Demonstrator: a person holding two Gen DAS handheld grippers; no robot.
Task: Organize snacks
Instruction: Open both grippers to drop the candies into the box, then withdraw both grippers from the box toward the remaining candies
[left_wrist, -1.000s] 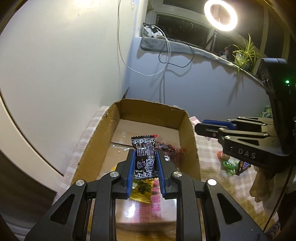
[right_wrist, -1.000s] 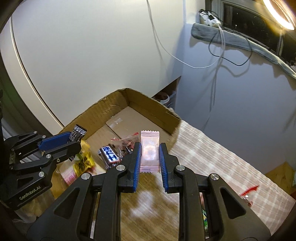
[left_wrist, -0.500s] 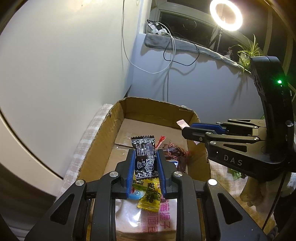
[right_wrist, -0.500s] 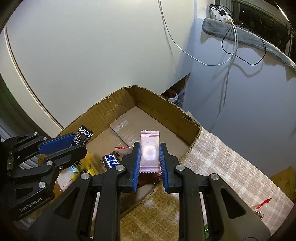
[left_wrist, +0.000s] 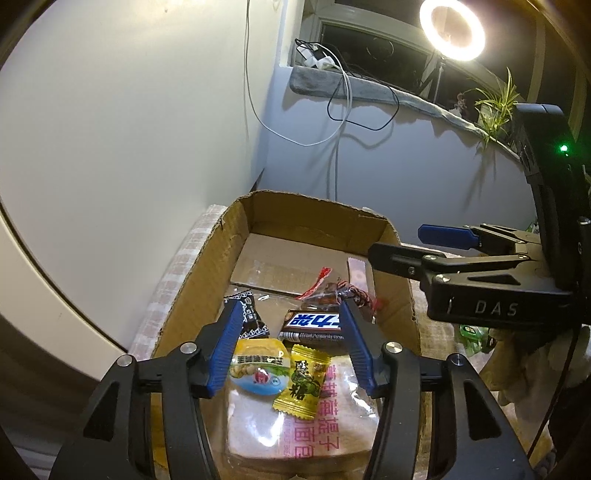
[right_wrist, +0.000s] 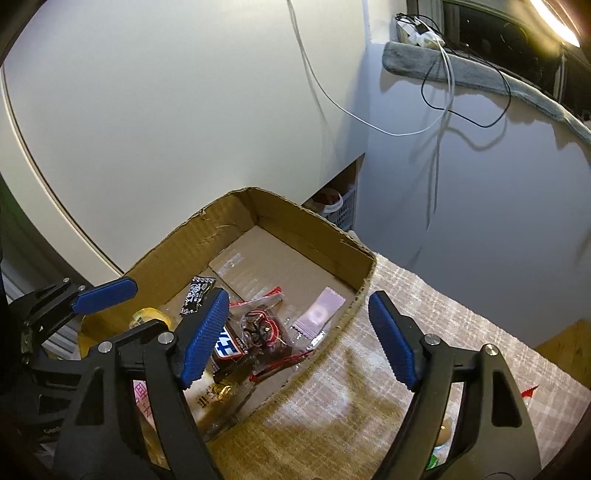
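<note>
An open cardboard box (left_wrist: 317, 206) holds several snacks. My left gripper (left_wrist: 290, 310) hangs over its near end, jaws opening, nothing between the pads. A black printed packet (left_wrist: 249, 319) lies on the box floor beside its left finger. Below it lie a chocolate bar (left_wrist: 314, 325), a yellow candy (left_wrist: 301, 380), a jelly cup (left_wrist: 258, 369) and a bread bag (left_wrist: 303, 424). My right gripper (right_wrist: 298, 297) is over the box's (right_wrist: 306, 210) right wall, jaws opening and empty. The pink packet (right_wrist: 319, 312) lies inside by that wall.
The box stands on a checked tablecloth (right_wrist: 461, 314) close to a white wall. More wrapped snacks (left_wrist: 472, 332) and a red wrapper (right_wrist: 528, 391) lie on the cloth at the right. A white basket (right_wrist: 338, 206) sits behind the box. Cables hang from the sill.
Both grippers have opened. The black packet left the left jaws and lies in the box; the pink packet left the right jaws and lies by the box's right wall.
</note>
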